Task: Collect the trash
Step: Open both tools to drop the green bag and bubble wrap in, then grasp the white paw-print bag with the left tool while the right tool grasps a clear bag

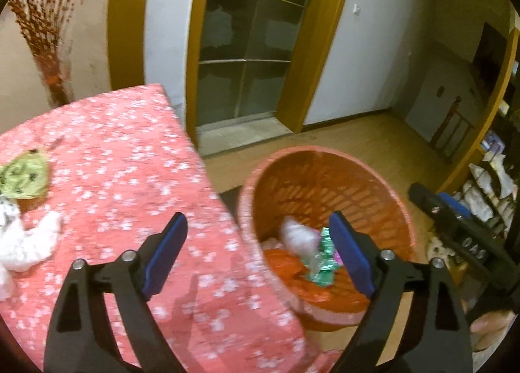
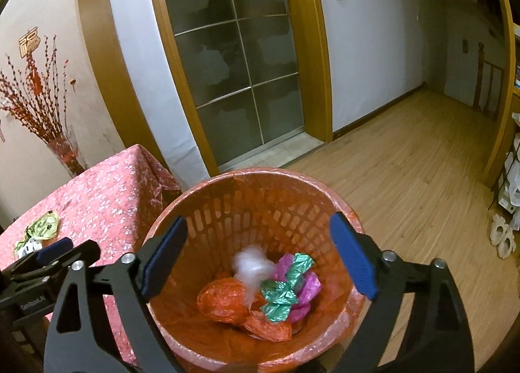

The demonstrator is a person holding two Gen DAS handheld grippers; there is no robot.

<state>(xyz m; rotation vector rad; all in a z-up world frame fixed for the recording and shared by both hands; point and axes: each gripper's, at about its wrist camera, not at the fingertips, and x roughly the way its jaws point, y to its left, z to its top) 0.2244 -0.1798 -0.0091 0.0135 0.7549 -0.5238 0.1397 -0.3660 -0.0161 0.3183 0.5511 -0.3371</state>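
Note:
An orange slatted trash basket (image 2: pixel 260 184) with an orange liner stands on the floor beside the table; it also shows in the left wrist view (image 1: pixel 325 158). Inside lie a green foil wrapper (image 2: pixel 281 295), a pink wrapper (image 2: pixel 308 288) and an orange bag (image 2: pixel 224 301). A blurred white tissue (image 2: pixel 252 267) is in mid-air inside the basket, also seen from the left (image 1: pixel 297 236). My right gripper (image 2: pixel 260 259) is open above the basket. My left gripper (image 1: pixel 258 252) is open over the table edge. White tissues (image 1: pixel 26 243) and a green wrapper (image 1: pixel 24 176) lie on the table.
The table has a red flowered cloth (image 1: pixel 130 161). A vase of red branches (image 2: pixel 65 152) stands behind it. A glass sliding door (image 2: pixel 234 57) and wooden floor (image 2: pixel 406 178) lie beyond. Shelves with clutter (image 1: pixel 487 191) are at the right.

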